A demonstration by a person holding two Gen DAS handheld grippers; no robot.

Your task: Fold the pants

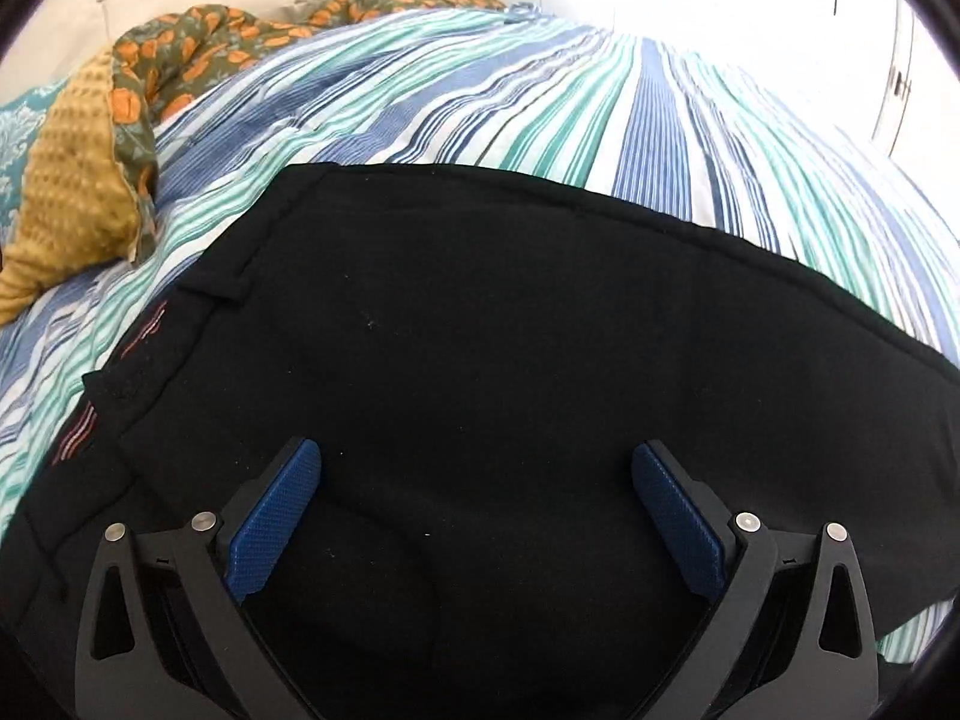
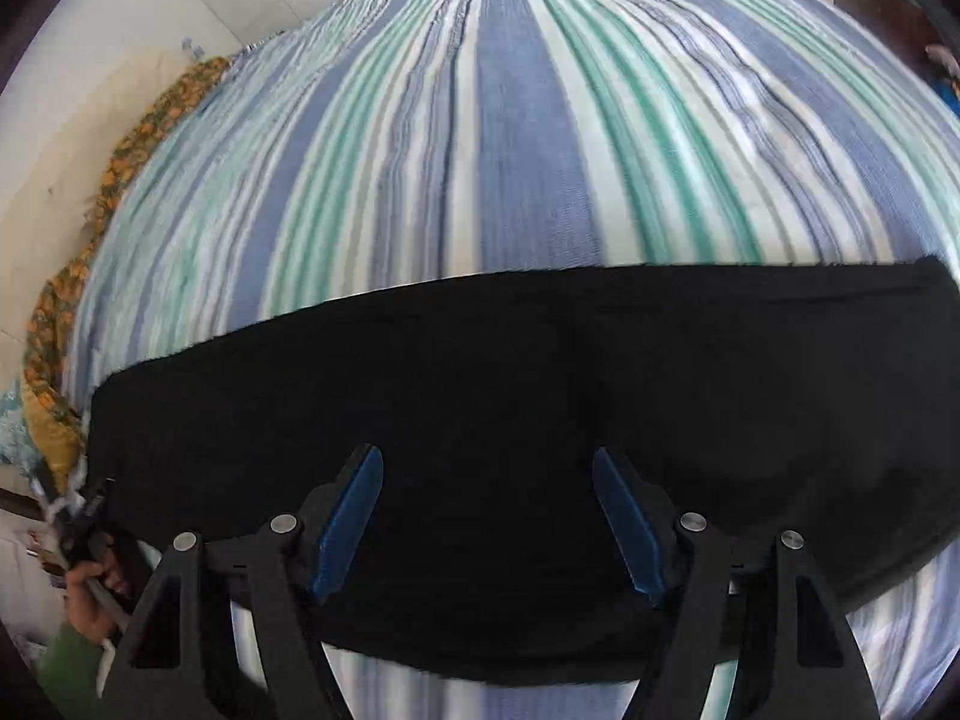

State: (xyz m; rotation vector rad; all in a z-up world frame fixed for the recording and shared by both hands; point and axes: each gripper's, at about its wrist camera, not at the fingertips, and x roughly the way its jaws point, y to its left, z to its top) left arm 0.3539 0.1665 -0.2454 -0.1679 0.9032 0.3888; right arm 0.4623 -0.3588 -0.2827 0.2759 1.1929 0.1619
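Black pants (image 1: 480, 372) lie flat on a striped bedspread (image 1: 540, 108). In the left wrist view the waistband end with belt loops and orange stitching is at the left. My left gripper (image 1: 477, 468) hovers over the pants, open and empty, its blue pads (image 1: 276, 516) wide apart. In the right wrist view the pants (image 2: 510, 384) stretch across as a wide black band. My right gripper (image 2: 487, 480) is above them near their near edge, open and empty.
A mustard bobbled blanket (image 1: 72, 198) and a green-orange floral quilt (image 1: 198, 54) lie bunched at the bed's far left. A cream headboard or wall (image 2: 78, 138) borders the bed. The person's hand (image 2: 90, 582) holding the other gripper shows at lower left.
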